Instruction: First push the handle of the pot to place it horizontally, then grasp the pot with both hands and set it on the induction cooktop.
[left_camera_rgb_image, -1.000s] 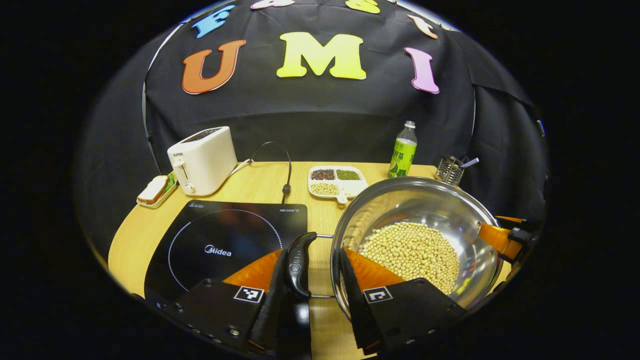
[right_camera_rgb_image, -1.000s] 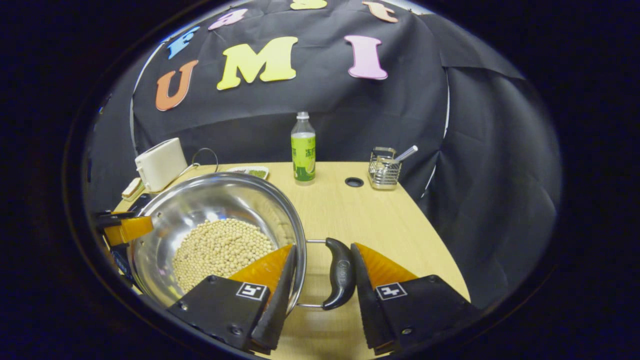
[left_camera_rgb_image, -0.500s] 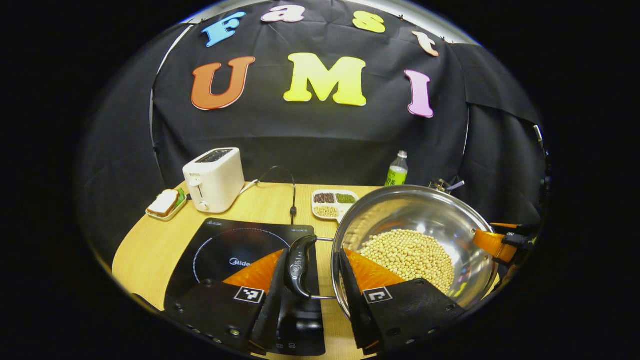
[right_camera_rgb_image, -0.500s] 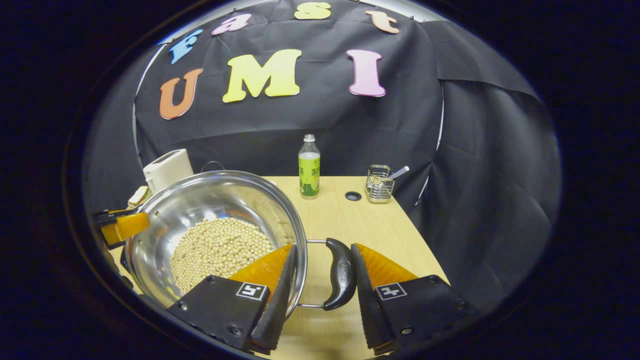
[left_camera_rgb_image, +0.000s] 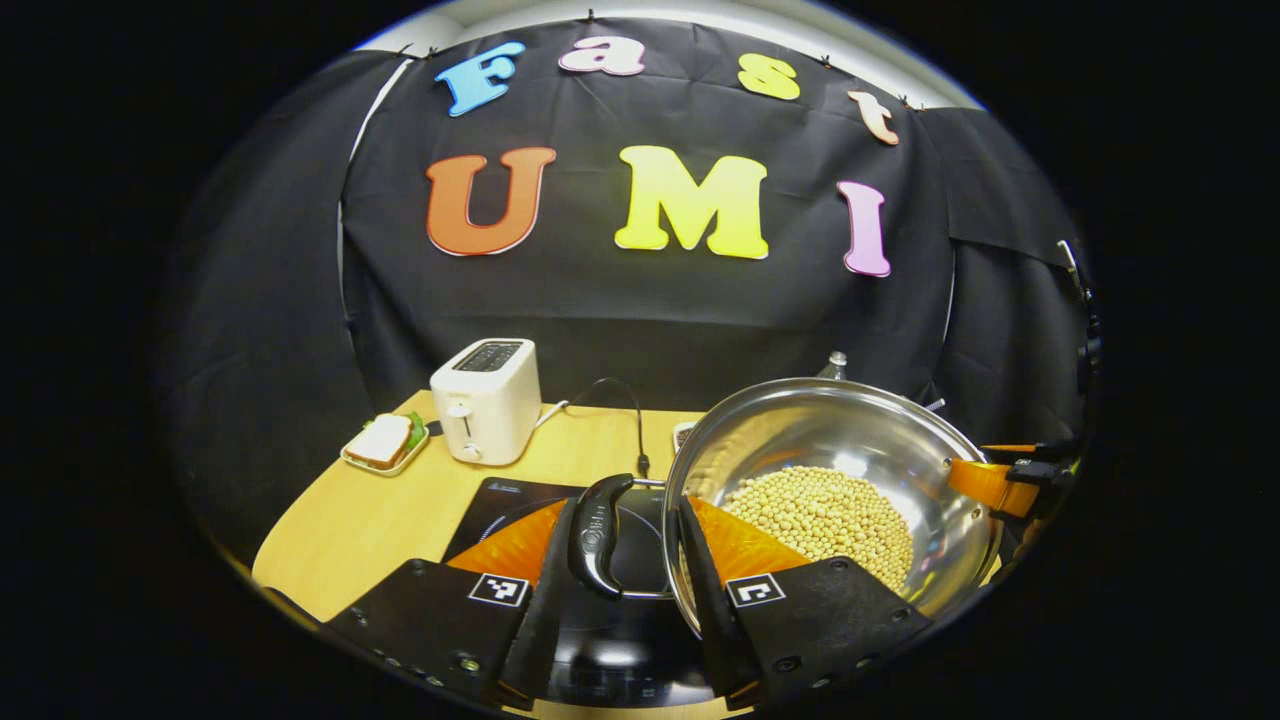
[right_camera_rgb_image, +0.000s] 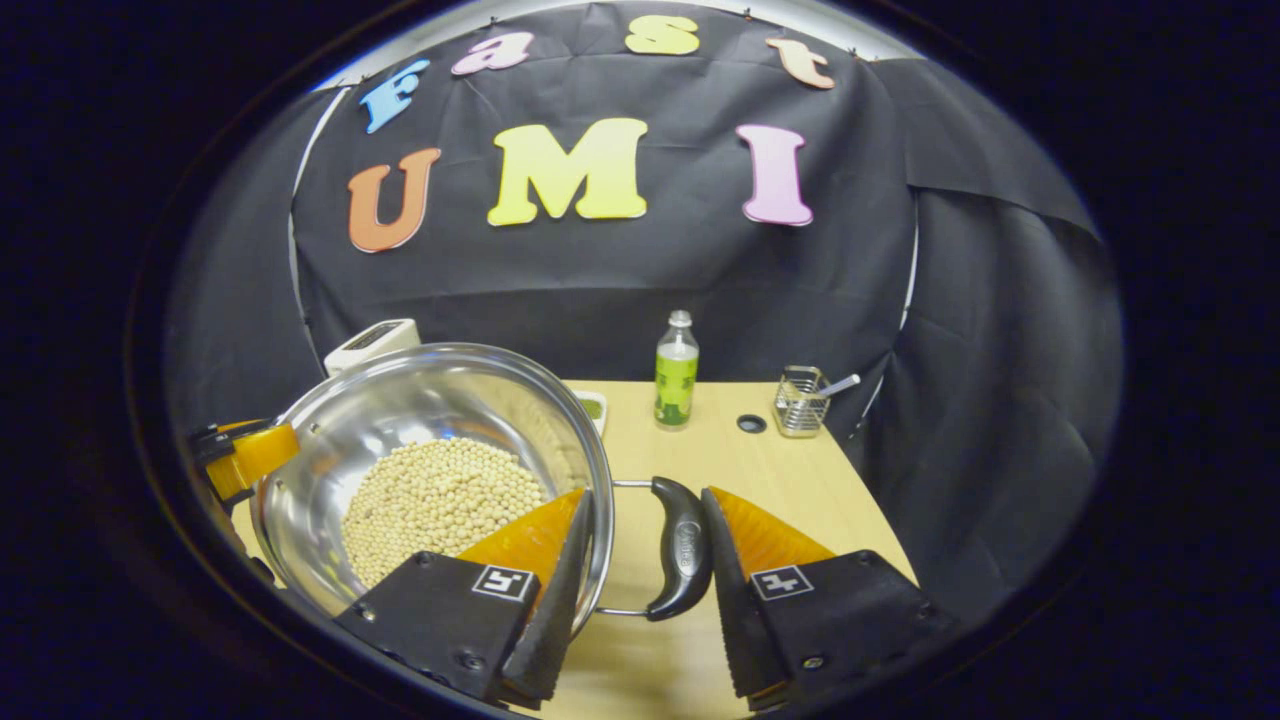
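Both grippers' jaws clamp the steel pot (left_camera_rgb_image: 840, 470) handles, seemingly carrying; next, lower it onto the induction cooktop (left_camera_rgb_image: 610, 650).

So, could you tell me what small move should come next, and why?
Probably carry the steel pot of beans a little further left before lowering: both grippers hold its black handles, and the black induction cooktop lies partly under the left handle.

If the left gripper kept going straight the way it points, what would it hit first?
Probably nothing soon. The left gripper holds a pot by its handle; ahead lie the cooktop and a cable, seemingly below its line. Depth is unclear.
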